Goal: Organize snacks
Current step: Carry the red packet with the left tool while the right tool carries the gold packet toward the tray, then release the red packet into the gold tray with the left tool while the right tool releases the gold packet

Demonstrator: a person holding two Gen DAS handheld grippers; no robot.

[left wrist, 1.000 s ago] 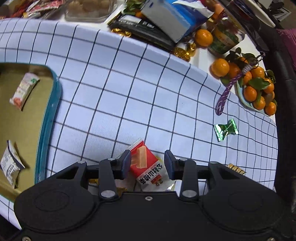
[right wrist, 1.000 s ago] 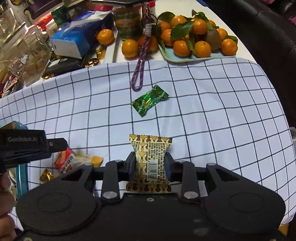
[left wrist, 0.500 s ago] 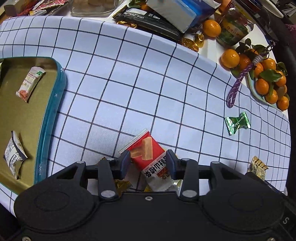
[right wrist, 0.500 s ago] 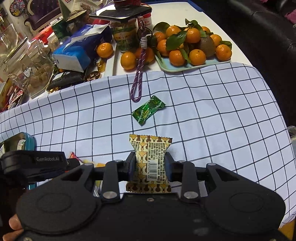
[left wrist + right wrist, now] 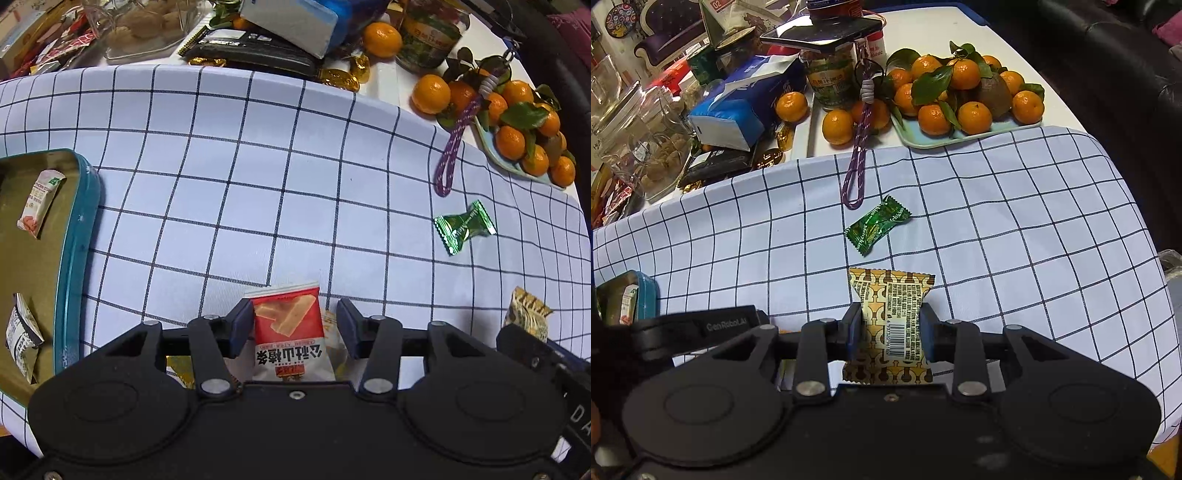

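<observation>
My left gripper [image 5: 294,317] points down at the checked cloth and its jaws are opening. A red snack packet [image 5: 288,332] lies on the cloth between them, with a clear gap to the right pad. My right gripper [image 5: 889,325] is shut on a yellow-brown patterned snack packet [image 5: 892,302], which also shows at the right edge of the left wrist view [image 5: 528,314]. A green wrapped candy [image 5: 878,223] lies loose on the cloth beyond it. The teal tin [image 5: 79,221] at the left holds two packets [image 5: 38,205] [image 5: 22,343].
A pale tray of tangerines [image 5: 960,136] stands at the back right, with a purple lanyard [image 5: 855,173] trailing onto the cloth. A blue tissue pack [image 5: 738,107], jars and a glass dish crowd the back left. Gold-wrapped sweets [image 5: 177,373] lie under the left gripper.
The left jaws have spread wider and no longer squeeze the red packet, which now lies straight between them. The left gripper has shifted a little across the cloth. The right gripper keeps its grip, unmoved.
</observation>
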